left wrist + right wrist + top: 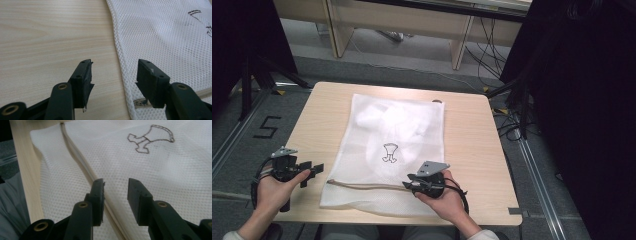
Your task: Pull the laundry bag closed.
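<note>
- Now the right tool [408, 184] hovers just above the near part of the mesh laundry bag [392, 150], its jaws standing apart with nothing pressed between them; the bag's zipper [82, 165] runs out ahead of it, passing just beside its left-hand jaw.
- The left tool [313, 171] is wide as well and holds nothing. The bag's edge [120, 50] lies right before its right-hand jaw, with the zipper's end [140, 102] just below that jaw; bare tabletop [45, 37] is under its other jaw.
- Farther out from both tools, the bag lies flat across the middle of the tabletop, a small dark printed figure [390, 152] on it just beyond the right tool.
- The step in hand looks like taking hold at the zipper line. To do it well, the right tool should settle so the zipper sits squarely between the jaws before closing, pinching the tape rather than loose mesh.
- The left tool would best pin the bag's corner by the zipper's end, so the fabric stays taut and does not bunch when the other tool pulls.
</note>
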### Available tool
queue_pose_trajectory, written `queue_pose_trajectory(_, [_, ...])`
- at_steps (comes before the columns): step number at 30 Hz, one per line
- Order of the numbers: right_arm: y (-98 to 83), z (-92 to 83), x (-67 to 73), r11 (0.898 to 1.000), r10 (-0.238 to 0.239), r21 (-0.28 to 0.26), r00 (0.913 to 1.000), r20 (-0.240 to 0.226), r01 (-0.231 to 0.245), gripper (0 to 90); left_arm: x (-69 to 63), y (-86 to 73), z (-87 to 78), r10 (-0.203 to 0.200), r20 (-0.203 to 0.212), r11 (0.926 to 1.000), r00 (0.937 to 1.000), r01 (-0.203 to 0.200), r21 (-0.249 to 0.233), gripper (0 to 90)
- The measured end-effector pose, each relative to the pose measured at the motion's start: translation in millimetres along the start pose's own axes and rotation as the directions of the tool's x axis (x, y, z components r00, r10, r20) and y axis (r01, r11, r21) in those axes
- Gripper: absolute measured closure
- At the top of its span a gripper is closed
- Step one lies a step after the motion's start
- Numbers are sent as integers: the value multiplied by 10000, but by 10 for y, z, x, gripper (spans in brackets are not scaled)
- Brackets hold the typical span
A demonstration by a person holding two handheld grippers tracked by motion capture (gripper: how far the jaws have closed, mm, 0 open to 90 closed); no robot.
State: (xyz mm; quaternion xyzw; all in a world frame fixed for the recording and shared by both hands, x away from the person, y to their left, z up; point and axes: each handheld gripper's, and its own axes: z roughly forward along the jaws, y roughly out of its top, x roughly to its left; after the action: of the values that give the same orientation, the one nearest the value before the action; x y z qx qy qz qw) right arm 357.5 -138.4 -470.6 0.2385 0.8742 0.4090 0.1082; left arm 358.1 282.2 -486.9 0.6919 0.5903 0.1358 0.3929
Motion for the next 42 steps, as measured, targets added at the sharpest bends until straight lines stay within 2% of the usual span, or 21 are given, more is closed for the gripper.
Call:
queue_pose_trajectory(5, [96,95,112,10000,-95,0,9997,-227,95,690,-3,-2,2,47,-58,10000,10000,-47,-5,471])
queue_pose_trajectory(6, [116,125,133,9999,-158,-50,9994,-313,157,694,-18,-3,17,-150,-23,9997,9999,149,-184,471])
queue_pose_trajectory(10, [182,234,215,9995,-302,-26,9986,-431,301,702,-21,-2,21,-54,9,9999,10000,54,-156,474])
queue_pose_trajectory(12, [215,279,238,9989,-470,-18,9975,-534,470,703,-21,-1,20,-67,15,9998,10000,67,-167,475])
queue_pose_trajectory(15, [251,336,282,9977,-658,-157,9971,-385,653,705,-21,-3,21,-107,3,9998,9999,107,-169,476])
queue_pose_trajectory(17, [274,370,313,9976,-697,-61,9962,-522,695,711,-20,-2,22,-91,16,9999,10000,91,-144,477])
queue_pose_trajectory(18, [287,402,322,9956,-928,-176,9942,-548,919,713,-21,-2,22,-56,36,9999,10000,57,-137,478])
queue_pose_trajectory(19, [301,421,348,9971,-760,-108,9954,-580,754,716,-23,-2,22,-46,46,9999,10000,47,-138,478])
queue_pose_trajectory(21, [362,497,392,9949,-1009,-94,9925,-688,1005,726,-23,-1,17,-76,66,9999,9999,77,-142,478])
queue_pose_trajectory(26, [454,610,456,9940,-1090,-99,9908,-803,1086,737,-23,-6,18,-113,119,9998,9999,115,-188,478])
queue_pose_trajectory(28, [509,660,465,9915,-1299,-94,9874,-902,1296,744,-23,-7,16,-138,146,9997,9998,141,-213,478])
queue_pose_trajectory(29, [528,686,485,9925,-1224,-100,9891,-817,1220,745,-20,-6,15,-126,175,9997,9998,129,-200,479])
queue_pose_trajectory(30, [577,740,498,9897,-1432,-166,9852,-939,1423,747,-21,-7,15,-127,144,9997,9998,130,-230,480])
queue_pose_trajectory(32, [595,754,509,9907,-1358,-78,9859,-973,1357,747,-16,-8,12,-101,145,9998,9998,104,-174,480])
queue_pose_trajectory(33, [628,799,534,9910,-1334,-42,9856,-1041,1337,747,-6,-5,3,28,68,10000,10000,-28,8,484])
queue_pose_trajectory(36, [661,844,546,9900,-1405,-52,9841,-1089,1407,747,-7,-8,7,-30,37,10000,10000,30,-36,491])
queue_pose_trajectory(37, [679,871,552,9880,-1541,-65,9812,-1161,1544,747,-1,-7,4,27,56,10000,10000,-27,-8,492])
queue_pose_trajectory(38, [692,890,565,9900,-1403,-43,9831,-1172,1408,747,0,-7,3,34,59,10000,10000,-34,-7,492])
queue_pose_trajectory(42, [790,1016,628,9891,-1433,132,9792,-1436,1467,786,0,-8,-3,50,18,10000,10000,-50,14,496])
